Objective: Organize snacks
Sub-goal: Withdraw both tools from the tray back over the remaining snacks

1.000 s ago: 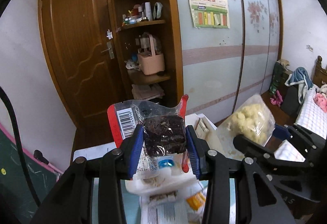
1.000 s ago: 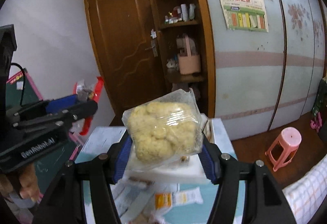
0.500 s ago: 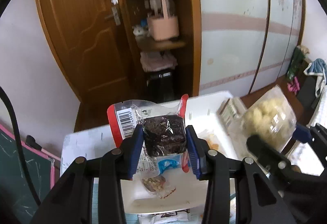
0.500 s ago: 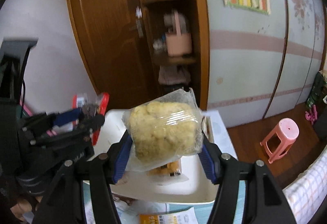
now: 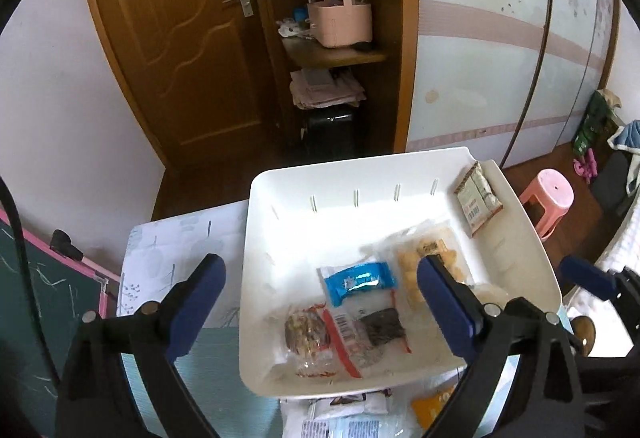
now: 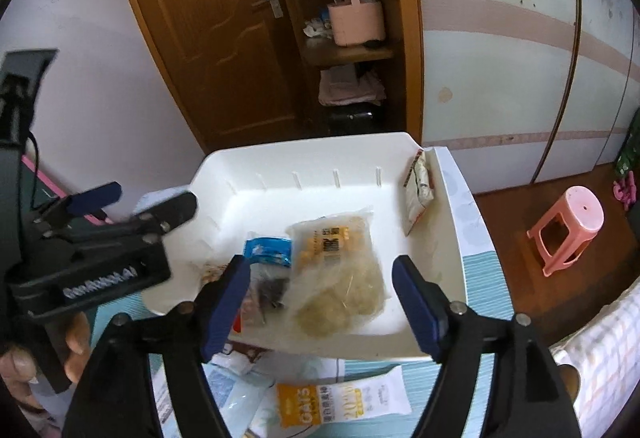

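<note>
Below your 2 grippers sits the white bin [image 5: 400, 166], resting on the table [image 5: 180, 246], and the snacks lie loose on its floor. Your left gripper [image 5: 320, 298] hangs over the bin's near left part with its jaws opening and nothing pressed between the blue pads [image 5: 196, 294]; the dark snack packet with the red edge and barcode [image 5: 368, 330] lies flat in the bin beneath them, beside a packet of nuts [image 5: 306, 332] and a blue wrapper [image 5: 356, 282]. Your right gripper [image 6: 320, 298] is over the bin's near right part, its jaws also opening, and the clear bag of pale puffed snacks [image 6: 340, 286] lies on the bin floor between the fingers, free of both pads. A tan packet [image 6: 418, 190] leans in the far right corner. Outside the bin, an oats packet [image 6: 344, 402] lies on the table's near edge. A pink stool [image 6: 568, 226] stands on the floor to the right.
</note>
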### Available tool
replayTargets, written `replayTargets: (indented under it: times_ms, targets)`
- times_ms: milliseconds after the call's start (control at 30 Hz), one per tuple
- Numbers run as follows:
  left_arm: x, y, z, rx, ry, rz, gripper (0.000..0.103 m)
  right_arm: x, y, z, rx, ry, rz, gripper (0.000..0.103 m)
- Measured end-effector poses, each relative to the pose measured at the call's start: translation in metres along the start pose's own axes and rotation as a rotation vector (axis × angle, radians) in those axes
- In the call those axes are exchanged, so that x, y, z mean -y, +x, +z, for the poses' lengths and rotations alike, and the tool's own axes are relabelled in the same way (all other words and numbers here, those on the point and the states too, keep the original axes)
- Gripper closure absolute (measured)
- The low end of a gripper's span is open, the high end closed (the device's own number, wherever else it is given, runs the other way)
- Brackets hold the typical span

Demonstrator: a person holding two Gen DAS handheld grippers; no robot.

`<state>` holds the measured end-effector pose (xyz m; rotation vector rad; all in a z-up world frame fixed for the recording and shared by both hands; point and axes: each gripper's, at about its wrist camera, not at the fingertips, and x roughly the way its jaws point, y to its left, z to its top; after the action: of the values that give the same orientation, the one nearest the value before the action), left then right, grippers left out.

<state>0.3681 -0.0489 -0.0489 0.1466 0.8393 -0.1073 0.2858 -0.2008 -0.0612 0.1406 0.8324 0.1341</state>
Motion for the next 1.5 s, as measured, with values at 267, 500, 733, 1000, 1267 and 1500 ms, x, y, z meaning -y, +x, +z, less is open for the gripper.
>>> replayTargets:
  times_ms: [267,500,733,1000,1267,1500]
  targets:
    - [-0.004,-0.041,-0.011,0.032,-0.004,0.007,0.007,-0.014,-0.047,-0.006,0.073,-0.034,-0.008,0.02]
    - [-0.013,-0.086,-0.024,0.076,-0.013,0.013,0.007,-0.022,-0.082,-0.016,0.104,-0.039,-0.003,0.02]
    - [-0.026,-0.129,-0.04,0.12,-0.019,0.008,0.007,-0.031,-0.113,-0.032,0.123,-0.052,0.001,0.02]
    - [-0.035,-0.165,-0.067,0.137,-0.026,-0.018,0.007,-0.035,-0.143,-0.051,0.141,-0.058,-0.004,0.02]
    - [-0.035,-0.197,-0.099,0.15,0.004,-0.055,0.007,-0.033,-0.167,-0.072,0.151,-0.044,0.0,0.02]
    - [-0.039,-0.22,-0.122,0.159,-0.002,-0.099,0.006,-0.037,-0.18,-0.093,0.153,-0.062,0.003,0.02]
